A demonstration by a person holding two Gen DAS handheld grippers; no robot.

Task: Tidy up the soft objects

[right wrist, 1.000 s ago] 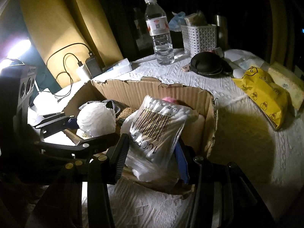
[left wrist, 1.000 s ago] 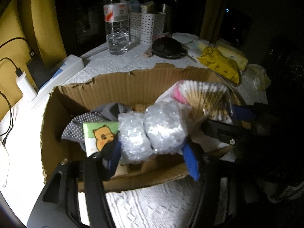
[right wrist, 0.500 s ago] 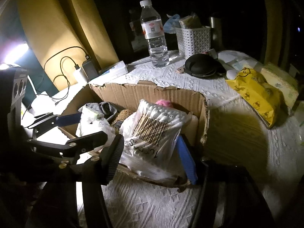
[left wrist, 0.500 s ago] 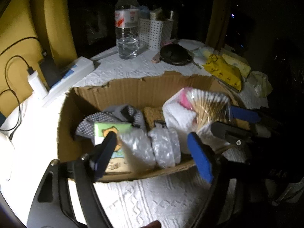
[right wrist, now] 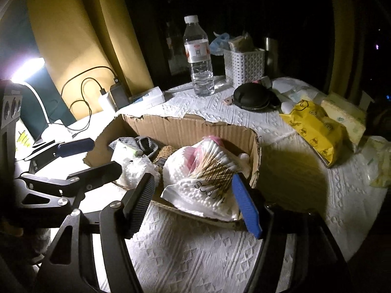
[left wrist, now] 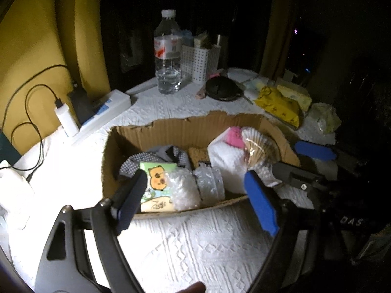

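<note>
A torn cardboard box (left wrist: pixel 185 128) (right wrist: pixel 185 128) stands on the white tablecloth. Inside lie a bubble-wrap roll (left wrist: pixel 195 185) (right wrist: pixel 136 168), a green tissue pack with a cartoon bear (left wrist: pixel 157 185), a dotted grey cloth (left wrist: pixel 156 157), and a bag of cotton swabs (left wrist: pixel 256 144) (right wrist: pixel 210 171) on a white towel. My left gripper (left wrist: pixel 195 193) is open and empty, in front of the box near the bubble wrap. My right gripper (right wrist: pixel 193 195) is open and empty, its fingers either side of the swab bag at the box's near edge.
Behind the box stand a water bottle (right wrist: pixel 199 58), a white basket (right wrist: pixel 244 66), a black round case (right wrist: pixel 254 96), a yellow tissue pack (right wrist: pixel 315 127) and a power strip with chargers (left wrist: pixel 97 112). Bright lamp glare at left.
My left gripper let go of the bubble-wrap roll, which now lies in the box, and drew back. My right gripper opened off the swab bag, which now rests in the box.
</note>
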